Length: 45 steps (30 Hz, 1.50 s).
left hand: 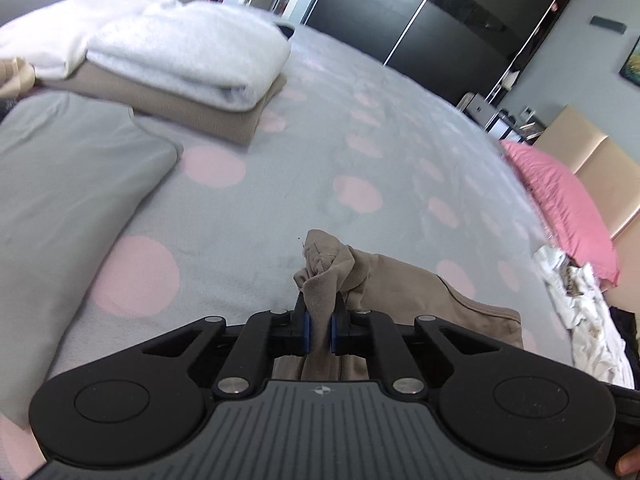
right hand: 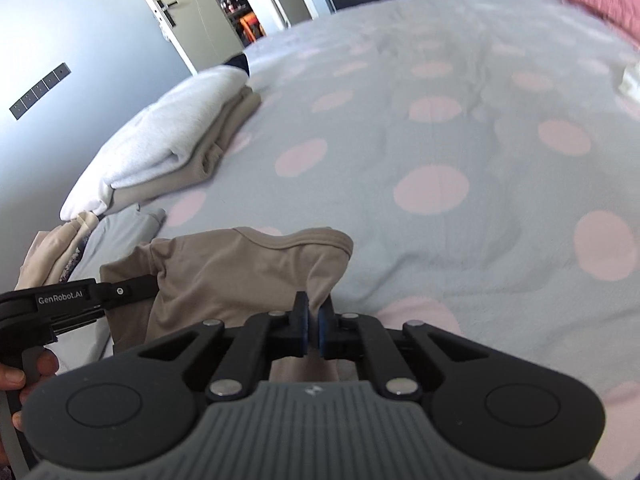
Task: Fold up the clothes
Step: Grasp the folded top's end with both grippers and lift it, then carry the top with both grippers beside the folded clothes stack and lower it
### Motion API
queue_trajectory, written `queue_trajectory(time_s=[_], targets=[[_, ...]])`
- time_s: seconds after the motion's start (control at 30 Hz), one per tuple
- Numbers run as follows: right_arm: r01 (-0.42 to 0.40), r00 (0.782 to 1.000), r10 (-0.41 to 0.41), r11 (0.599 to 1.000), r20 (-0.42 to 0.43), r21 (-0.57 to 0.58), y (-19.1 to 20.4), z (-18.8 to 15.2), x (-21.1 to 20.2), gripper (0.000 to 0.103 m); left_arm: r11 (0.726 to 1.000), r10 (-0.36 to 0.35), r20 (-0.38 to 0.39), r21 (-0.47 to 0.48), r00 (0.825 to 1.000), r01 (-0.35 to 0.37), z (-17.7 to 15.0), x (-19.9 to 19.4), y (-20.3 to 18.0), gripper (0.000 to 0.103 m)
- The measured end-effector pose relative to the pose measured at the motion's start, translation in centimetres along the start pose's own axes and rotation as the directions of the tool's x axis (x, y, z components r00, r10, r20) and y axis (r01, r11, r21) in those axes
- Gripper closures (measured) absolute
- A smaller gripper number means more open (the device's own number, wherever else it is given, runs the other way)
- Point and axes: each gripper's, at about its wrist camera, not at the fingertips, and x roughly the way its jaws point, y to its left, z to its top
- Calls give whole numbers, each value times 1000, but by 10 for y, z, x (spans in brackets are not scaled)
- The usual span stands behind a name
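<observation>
A beige garment [left hand: 408, 284] hangs between both grippers above the bed. My left gripper [left hand: 319, 322] is shut on a bunched corner of it, with cloth sticking up past the fingertips. My right gripper [right hand: 314, 322] is shut on another edge of the same beige garment [right hand: 240, 276], near its ribbed hem. The left gripper also shows in the right wrist view [right hand: 120, 294] at the garment's left side.
The grey bedspread with pink dots [left hand: 360, 152] fills both views. A folded stack, white on beige [left hand: 192, 64], lies at the far left, also in the right view [right hand: 168, 140]. A grey folded piece [left hand: 68, 184] lies nearer. A pink pillow [left hand: 560, 200] and crumpled white clothes [left hand: 580, 312] lie right.
</observation>
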Motion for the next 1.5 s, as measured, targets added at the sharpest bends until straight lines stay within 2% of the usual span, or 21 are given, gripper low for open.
queue_trajectory(time_s=[0.13,0.33,0.5,0.67,0.83,0.97,1.1,1.2,1.3,1.5], targets=[[39,995,-34,998,91,-55,28,-8,-34,98,998,5,31,55,999,-7,4,-27,-8,96],[36,986,-19,994,163,-106,61,-10,-65,98,994,16,99,106,995,-27,15,-70,-14,96],[-5,976,36,989,213,-145,88,-5,-78,98,993,27,180,112,983,-48,26,-107,-2,96],[-63,958,119,974,259,-216,126,4,-78,98,992,35,266,107,963,-66,46,-144,22,96],[-139,937,221,946,271,-291,175,13,-72,98,991,63,346,92,936,-100,69,-183,55,96],[-196,925,282,929,253,-315,217,14,-64,98,983,104,375,100,921,-152,86,-210,80,96],[-267,925,327,922,195,-278,249,14,-53,98,968,127,371,155,920,-196,103,-227,99,96],[-312,923,356,915,147,-257,268,12,-41,98,953,134,346,211,929,-216,118,-224,117,96],[-317,928,355,911,110,-265,282,14,-20,98,955,139,297,214,945,-207,134,-194,137,96],[-253,963,268,936,31,-246,284,29,42,98,948,158,194,244,968,-204,147,-123,164,96]])
